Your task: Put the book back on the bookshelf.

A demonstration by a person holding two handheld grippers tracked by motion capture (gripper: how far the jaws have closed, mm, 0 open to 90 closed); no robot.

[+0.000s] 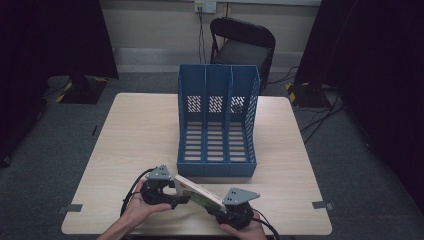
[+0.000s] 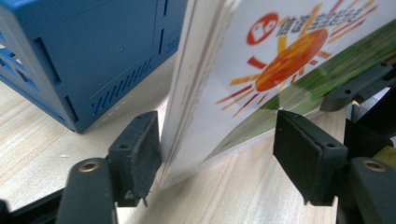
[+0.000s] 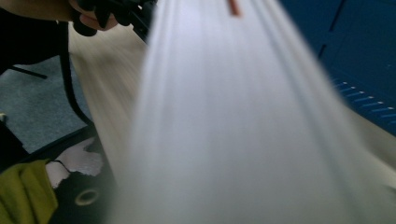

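Fingers (image 2: 140,154): left gripper (image 2: 219,154) straddles the book (image 2: 261,79) loosely; right gripper (image 1: 235,207) clamps it; book could twist near the table (image 1: 130,145) front edge.

The book (image 2: 261,79) carries the one printed cover: a line of orange Chinese characters running beside a round orange-red logo, above an orange sun with rays (the characters are too blurred and tilted to read).
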